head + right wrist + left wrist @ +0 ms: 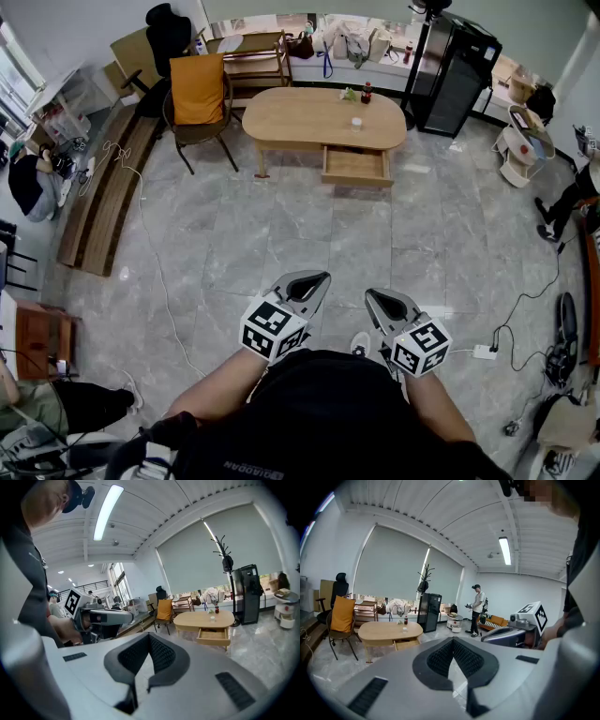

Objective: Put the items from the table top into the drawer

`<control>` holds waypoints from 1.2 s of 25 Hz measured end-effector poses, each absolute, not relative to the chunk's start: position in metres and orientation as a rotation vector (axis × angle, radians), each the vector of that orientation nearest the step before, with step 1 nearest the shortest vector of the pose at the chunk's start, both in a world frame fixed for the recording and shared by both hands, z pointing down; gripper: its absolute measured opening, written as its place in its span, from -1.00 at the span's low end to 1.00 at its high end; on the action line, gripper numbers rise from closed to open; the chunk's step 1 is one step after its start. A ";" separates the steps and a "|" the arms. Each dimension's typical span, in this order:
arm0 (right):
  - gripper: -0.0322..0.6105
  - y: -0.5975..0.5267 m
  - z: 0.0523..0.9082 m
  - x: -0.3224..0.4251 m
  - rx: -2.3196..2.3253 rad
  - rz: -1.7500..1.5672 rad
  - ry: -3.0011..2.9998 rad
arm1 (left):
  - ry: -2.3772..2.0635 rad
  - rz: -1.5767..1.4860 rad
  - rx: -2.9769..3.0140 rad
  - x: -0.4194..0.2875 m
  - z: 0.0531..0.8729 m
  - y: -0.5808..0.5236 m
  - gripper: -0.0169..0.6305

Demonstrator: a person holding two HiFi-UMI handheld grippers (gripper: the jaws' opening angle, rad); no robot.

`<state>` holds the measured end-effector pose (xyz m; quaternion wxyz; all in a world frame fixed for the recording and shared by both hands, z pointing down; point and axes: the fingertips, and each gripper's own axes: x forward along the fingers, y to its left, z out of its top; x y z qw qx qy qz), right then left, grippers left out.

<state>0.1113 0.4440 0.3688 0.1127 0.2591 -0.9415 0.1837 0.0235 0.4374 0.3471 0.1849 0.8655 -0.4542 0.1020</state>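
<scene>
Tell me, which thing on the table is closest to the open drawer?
The small pale cup, alone near the front edge of the table, right above the drawer. The dark red-capped bottle and the green thing sit together farther back.

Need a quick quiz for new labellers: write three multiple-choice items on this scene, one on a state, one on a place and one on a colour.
1. The drawer of the table is:
A. shut
B. pulled open
C. taken out

2. The bottle stands:
A. in the drawer
B. under the table
C. on the table top

3. The cushion on the chair is:
A. orange
B. blue
C. green

Answers:
1 B, the drawer juts out from the table's front and its inside shows.
2 C, the bottle stands upright on the table top near the far edge.
3 A, the cushion leaning on the chair back is plainly orange.
</scene>
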 end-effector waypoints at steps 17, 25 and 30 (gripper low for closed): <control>-0.89 0.429 0.374 0.127 0.861 0.583 -2.730 | -1.228 0.347 2.420 0.039 0.357 0.425 -0.94; -0.89 0.411 0.376 0.158 0.846 0.577 -2.749 | -1.252 0.374 2.409 0.069 0.359 0.413 -0.94; -0.88 0.397 0.381 0.190 0.800 0.555 -2.758 | -1.284 0.360 2.394 0.100 0.365 0.399 -0.94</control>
